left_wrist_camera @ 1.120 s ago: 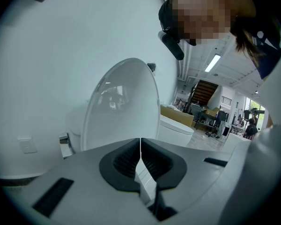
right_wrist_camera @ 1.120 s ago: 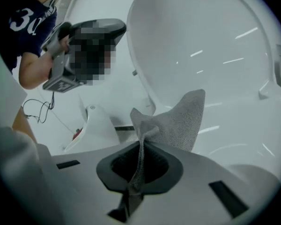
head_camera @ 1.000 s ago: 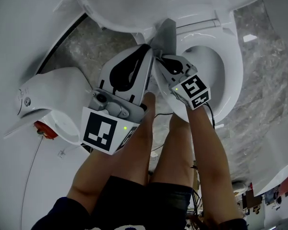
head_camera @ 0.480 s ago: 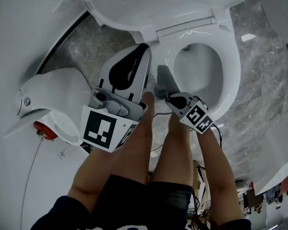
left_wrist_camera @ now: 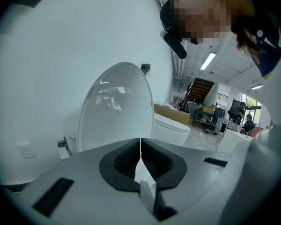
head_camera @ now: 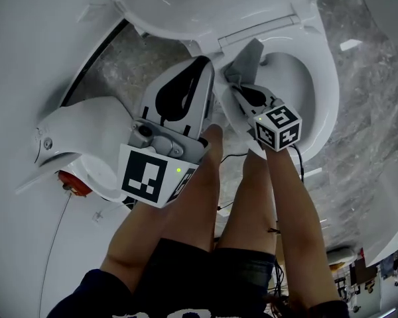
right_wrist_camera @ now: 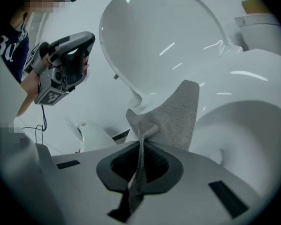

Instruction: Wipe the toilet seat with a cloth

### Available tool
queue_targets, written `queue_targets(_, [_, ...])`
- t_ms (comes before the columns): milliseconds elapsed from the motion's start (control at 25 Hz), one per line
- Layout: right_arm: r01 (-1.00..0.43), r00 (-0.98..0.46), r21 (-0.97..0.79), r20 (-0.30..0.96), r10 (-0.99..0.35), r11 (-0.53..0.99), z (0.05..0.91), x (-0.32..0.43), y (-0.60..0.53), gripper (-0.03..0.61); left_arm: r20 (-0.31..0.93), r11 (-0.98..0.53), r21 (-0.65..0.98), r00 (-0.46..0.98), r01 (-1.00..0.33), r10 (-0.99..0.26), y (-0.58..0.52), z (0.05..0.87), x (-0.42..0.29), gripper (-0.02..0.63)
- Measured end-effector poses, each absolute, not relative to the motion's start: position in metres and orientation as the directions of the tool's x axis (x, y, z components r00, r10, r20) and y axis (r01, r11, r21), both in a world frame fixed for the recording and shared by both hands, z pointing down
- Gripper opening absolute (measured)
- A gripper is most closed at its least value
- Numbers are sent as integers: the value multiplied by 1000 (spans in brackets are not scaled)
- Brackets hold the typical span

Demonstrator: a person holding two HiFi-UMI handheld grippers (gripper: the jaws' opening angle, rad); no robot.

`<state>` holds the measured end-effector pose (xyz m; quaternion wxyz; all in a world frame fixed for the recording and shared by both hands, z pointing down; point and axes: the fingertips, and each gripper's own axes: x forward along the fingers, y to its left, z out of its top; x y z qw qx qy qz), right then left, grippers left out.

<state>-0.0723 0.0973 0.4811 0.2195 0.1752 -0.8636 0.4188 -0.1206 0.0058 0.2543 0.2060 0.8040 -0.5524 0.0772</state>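
Jaws clamped on a fold of the grey cloth [head_camera: 247,58], the right gripper [head_camera: 237,88] holds its free flap at the toilet seat's [head_camera: 322,91] far left, apparently for wiping; the left gripper [head_camera: 200,65], closed and empty, hangs alongside.

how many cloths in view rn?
1: a grey cloth pinched in the right tongs, held at the hinge end of the toilet seat. The left tongs are shut, empty. Another could be hidden under the arms.
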Motion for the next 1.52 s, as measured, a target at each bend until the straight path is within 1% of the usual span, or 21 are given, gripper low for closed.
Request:
queue_targets(120, [-542, -791, -659, 610, -52, 522, 491, -42, 138, 20, 349, -322, 252, 396, -912, -849, 5, 252, -114, 25])
queue_targets(240, [-617, -695, -598, 719, 2, 512, 497, -3, 174, 20, 346, -341, 258, 416, -904, -841, 4, 249, -107, 25])
queue_targets(320, [-661, -643, -560, 766, 9, 499, 499, 16, 189, 20, 346, -354, 261, 429, -898, -835, 4, 248, -103, 25])
queue_targets(440, [-716, -612, -540, 791, -25, 441, 500, 21, 191, 20, 345, -373, 259, 446, -891, -826, 3, 247, -100, 25])
queue_targets(520, [-736, -606, -538, 794, -46, 412, 501, 19, 187, 20, 344, -381, 255, 452, -889, -823, 2, 246, -100, 25])
queue_targets(720, [-701, -693, -629, 712, -112, 337, 486, -25, 170, 20, 349, -392, 248, 459, -886, -817, 3, 248, -98, 25])
queue_targets(880, [-683, -723, -664, 673, -154, 304, 478, -50, 161, 20, 349, -403, 248, 470, -881, -811, 4, 246, -94, 25])
queue_targets(1000, [-704, -701, -650, 701, -132, 285, 480, -26, 183, 20, 348, -413, 249, 479, -876, -806, 4, 245, -91, 25])
queue_targets(1200, [-810, -583, -557, 801, -138, 186, 491, 56, 222, 20, 343, -416, 255, 484, -873, -805, 2, 244, -87, 25])
queue_targets(1280, [-831, -553, -533, 820, -145, 159, 491, 71, 229, 20, 342, -420, 256, 488, -870, -803, 1, 244, -86, 25])
queue_targets(1400, [-819, -572, -552, 806, -149, 159, 489, 57, 228, 20, 342, -423, 254, 490, -870, -802, 0, 243, -85, 25])
queue_targets(1520, [-773, -631, -601, 758, -162, 203, 484, 14, 213, 20, 342, -424, 250, 489, -871, -803, 0, 243, -84, 25])
